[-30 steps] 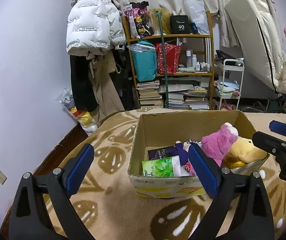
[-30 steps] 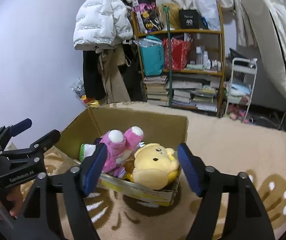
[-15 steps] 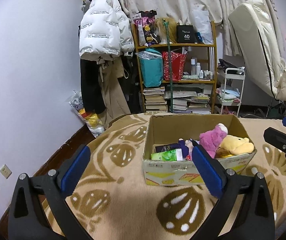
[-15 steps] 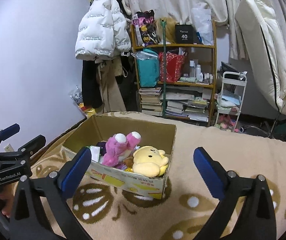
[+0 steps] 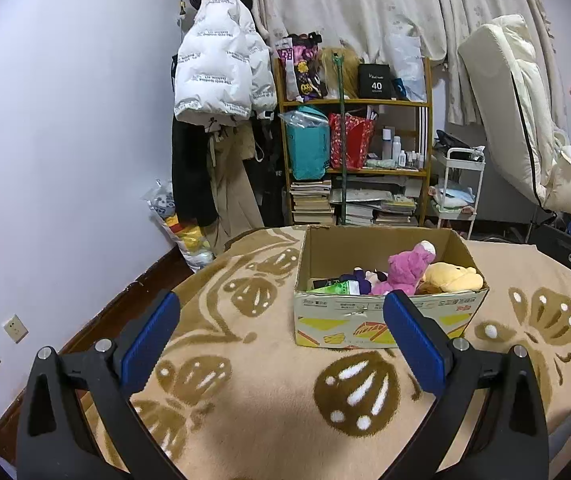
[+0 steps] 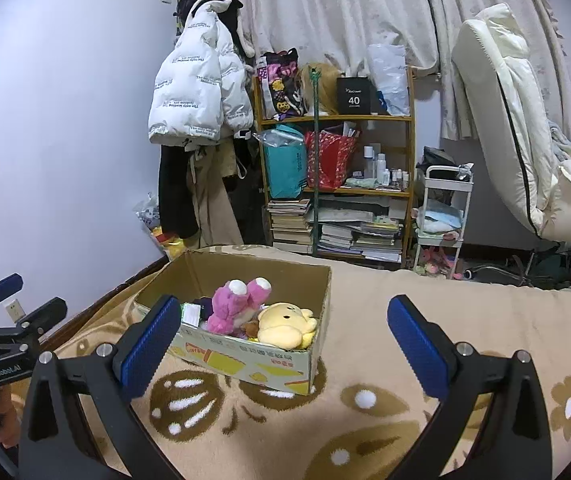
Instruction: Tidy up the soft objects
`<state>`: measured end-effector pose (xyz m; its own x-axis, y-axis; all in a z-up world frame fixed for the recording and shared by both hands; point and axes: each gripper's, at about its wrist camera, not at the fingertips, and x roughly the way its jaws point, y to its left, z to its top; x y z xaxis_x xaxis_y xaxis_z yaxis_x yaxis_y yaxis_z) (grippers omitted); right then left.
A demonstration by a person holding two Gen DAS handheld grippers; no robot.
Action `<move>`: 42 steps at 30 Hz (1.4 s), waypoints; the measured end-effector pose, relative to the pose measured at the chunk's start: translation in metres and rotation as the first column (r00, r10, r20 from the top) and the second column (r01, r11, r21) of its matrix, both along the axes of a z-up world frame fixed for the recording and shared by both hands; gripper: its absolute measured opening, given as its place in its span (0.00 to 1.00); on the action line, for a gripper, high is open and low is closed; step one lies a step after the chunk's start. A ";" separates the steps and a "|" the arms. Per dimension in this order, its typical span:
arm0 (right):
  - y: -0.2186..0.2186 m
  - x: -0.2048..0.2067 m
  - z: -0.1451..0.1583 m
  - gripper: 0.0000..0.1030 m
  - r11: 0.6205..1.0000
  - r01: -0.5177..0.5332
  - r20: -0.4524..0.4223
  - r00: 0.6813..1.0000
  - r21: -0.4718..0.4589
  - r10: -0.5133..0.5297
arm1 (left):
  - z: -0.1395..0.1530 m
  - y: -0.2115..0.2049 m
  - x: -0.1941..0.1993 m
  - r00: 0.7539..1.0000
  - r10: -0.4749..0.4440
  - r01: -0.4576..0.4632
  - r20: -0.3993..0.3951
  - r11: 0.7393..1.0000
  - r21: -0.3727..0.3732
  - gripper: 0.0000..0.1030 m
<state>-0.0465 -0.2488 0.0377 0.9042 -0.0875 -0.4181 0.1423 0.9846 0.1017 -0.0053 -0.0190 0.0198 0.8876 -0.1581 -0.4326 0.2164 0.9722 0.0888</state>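
An open cardboard box (image 5: 385, 320) (image 6: 245, 360) sits on the beige patterned blanket. Inside it lie a pink plush toy (image 5: 405, 268) (image 6: 237, 304), a yellow plush bear (image 5: 453, 276) (image 6: 285, 322), a small purple toy (image 5: 359, 280) and a green packet (image 5: 335, 289). My left gripper (image 5: 281, 336) is open and empty, held back from the box's near left side. My right gripper (image 6: 285, 344) is open and empty, back from the box's near right corner. Each gripper shows at the edge of the other's view.
The blanket (image 5: 245, 380) covers a bed. Behind it stand a cluttered wooden shelf (image 5: 353, 152) with books and bags, a white puffer jacket (image 5: 221, 64) on a coat stand, a white trolley (image 5: 457, 192) and a leaning cream mattress (image 5: 525, 120). A wall runs along the left.
Both grippers have pulled back and up from the box, which now looks smaller and farther away. Both stay open and empty. The toys in the box have not moved.
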 end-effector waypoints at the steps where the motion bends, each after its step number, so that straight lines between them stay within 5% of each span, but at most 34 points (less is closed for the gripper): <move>1: -0.001 -0.002 0.001 1.00 1.000 0.004 -0.001 1.000 0.001 -0.004 | 0.001 0.001 -0.003 1.000 0.000 0.000 0.005 1.000 0.002 0.98; 42: -0.020 -0.011 -0.014 1.00 0.999 0.046 -0.029 0.999 -0.020 -0.046 | -0.009 -0.020 -0.002 0.999 -0.032 0.030 0.043 0.999 0.041 0.98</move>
<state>-0.0575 -0.2691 0.0233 0.8863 -0.1371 -0.4424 0.1901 0.9787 0.0774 -0.0068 -0.0387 0.0110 0.9008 -0.1686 -0.4003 0.2412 0.9606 0.1381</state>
